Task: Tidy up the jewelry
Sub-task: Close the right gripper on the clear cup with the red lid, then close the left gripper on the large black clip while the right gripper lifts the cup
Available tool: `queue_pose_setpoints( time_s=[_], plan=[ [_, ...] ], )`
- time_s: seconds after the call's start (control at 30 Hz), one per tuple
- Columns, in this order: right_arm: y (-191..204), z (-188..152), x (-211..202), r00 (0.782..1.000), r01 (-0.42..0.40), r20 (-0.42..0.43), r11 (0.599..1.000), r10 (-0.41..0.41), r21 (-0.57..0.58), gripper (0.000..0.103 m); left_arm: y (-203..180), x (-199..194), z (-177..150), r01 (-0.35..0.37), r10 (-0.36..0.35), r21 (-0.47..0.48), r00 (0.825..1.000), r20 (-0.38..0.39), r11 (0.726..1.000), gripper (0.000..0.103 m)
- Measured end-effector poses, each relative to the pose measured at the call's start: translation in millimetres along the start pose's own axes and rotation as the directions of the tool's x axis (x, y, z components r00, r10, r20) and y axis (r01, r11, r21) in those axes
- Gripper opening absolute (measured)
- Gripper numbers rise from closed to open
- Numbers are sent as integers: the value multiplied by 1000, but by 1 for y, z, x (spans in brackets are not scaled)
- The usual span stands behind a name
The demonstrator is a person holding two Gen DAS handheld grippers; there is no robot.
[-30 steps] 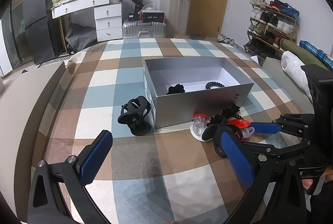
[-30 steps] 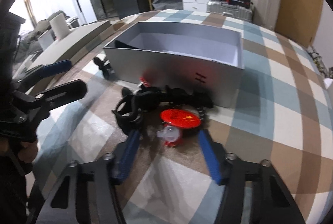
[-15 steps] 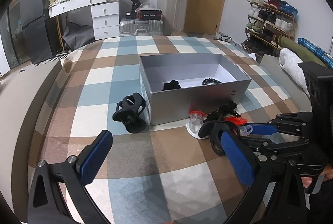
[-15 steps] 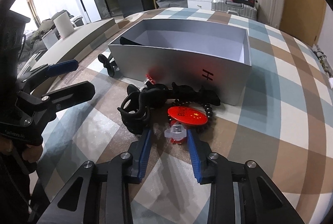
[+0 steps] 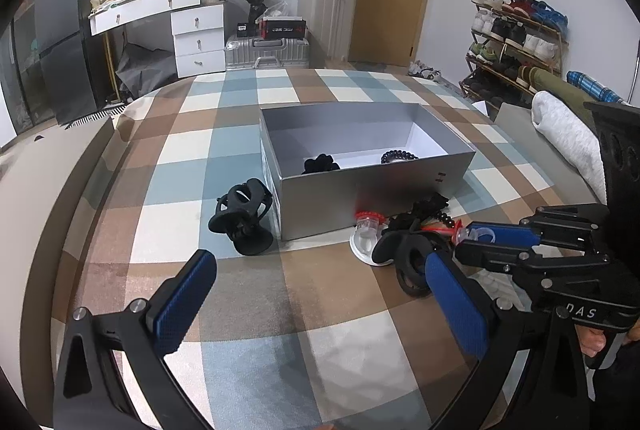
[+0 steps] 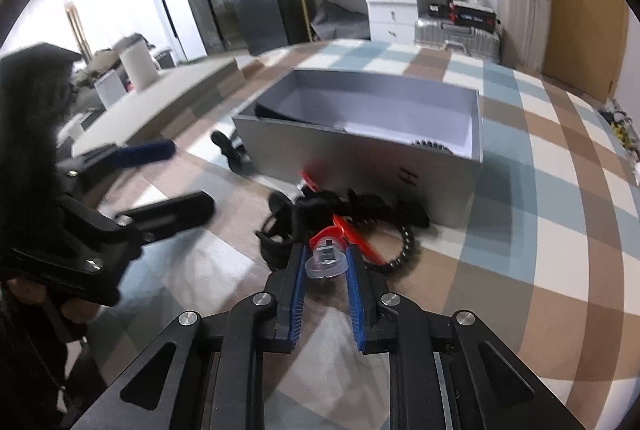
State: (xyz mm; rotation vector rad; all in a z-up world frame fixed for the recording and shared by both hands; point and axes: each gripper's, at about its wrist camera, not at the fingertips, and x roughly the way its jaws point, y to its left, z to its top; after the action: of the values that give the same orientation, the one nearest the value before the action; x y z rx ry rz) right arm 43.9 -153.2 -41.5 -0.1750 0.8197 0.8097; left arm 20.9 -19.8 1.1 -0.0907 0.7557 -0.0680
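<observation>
A grey open box (image 5: pixel 372 198) stands on the checked cloth and also shows in the right wrist view (image 6: pixel 360 158); it holds a black scrunchie (image 5: pixel 320 164) and a black bead bracelet (image 5: pixel 398 155). My right gripper (image 6: pixel 326 266) is shut on a red-and-clear hair clip (image 6: pixel 326 250), lifted just above a pile of black clips and a bead string (image 6: pixel 400 242) in front of the box. The right gripper shows in the left wrist view (image 5: pixel 486 236) too. My left gripper (image 5: pixel 320 290) is open and empty, low over the cloth.
A black claw clip (image 5: pixel 242 214) stands left of the box. A clear clip (image 5: pixel 368 234) and a black clip (image 5: pixel 408 262) lie before it. Around the checked surface: white drawers (image 5: pixel 196 38), suitcases (image 5: pixel 328 18), a shoe rack (image 5: pixel 516 38).
My right gripper closed its jaws on the red-and-clear clip and lifted it slightly off the pile. The left gripper stayed open and drew back a little.
</observation>
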Motion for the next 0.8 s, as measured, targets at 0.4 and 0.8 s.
queue_pose_setpoints(
  time_s=[0.4, 0.8],
  plan=[
    [-17, 9, -26, 990, 47, 128, 996, -55, 70, 18, -15, 12, -4, 57, -57, -15, 997, -48, 998, 102],
    [-39, 10, -39, 982, 68, 165, 989, -90, 131, 19, -37, 37, -4, 50, -51, -14, 993, -106, 999, 101]
  ],
)
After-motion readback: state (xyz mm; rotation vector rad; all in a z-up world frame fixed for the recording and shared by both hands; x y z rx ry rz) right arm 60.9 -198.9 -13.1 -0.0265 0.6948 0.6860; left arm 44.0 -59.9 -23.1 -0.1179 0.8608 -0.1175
